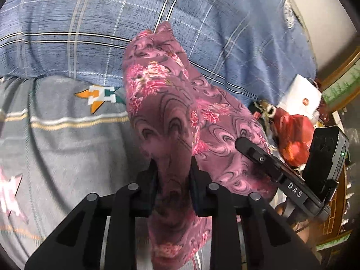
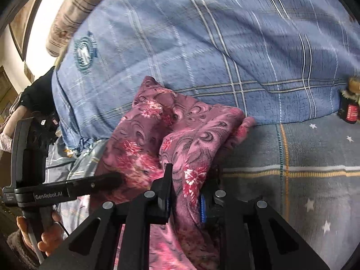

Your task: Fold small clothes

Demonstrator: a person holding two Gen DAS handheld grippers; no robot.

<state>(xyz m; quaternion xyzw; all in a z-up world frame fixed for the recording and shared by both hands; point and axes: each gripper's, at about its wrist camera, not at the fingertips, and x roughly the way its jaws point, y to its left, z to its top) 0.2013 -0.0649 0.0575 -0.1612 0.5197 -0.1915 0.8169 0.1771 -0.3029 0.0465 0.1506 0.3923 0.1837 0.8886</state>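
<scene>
A small pink and mauve floral garment (image 1: 162,103) is lifted off the bed and hangs bunched between both grippers. My left gripper (image 1: 173,180) is shut on a fold of it, cloth filling the gap between the black fingers. In the right wrist view the same garment (image 2: 180,130) drapes forward onto the bedding, and my right gripper (image 2: 186,180) is shut on another fold of it. The right gripper's finger (image 1: 254,153) shows at the right of the left wrist view, and the left gripper (image 2: 108,180) reaches in from the left of the right wrist view, held by a hand (image 2: 45,236).
A blue plaid quilt (image 1: 112,22) is heaped behind the garment on a grey star-print sheet (image 2: 315,180). A red bag (image 1: 292,135) and a white box (image 1: 299,94) sit at the right. A small dark bottle (image 2: 349,110) stands on the sheet's right side.
</scene>
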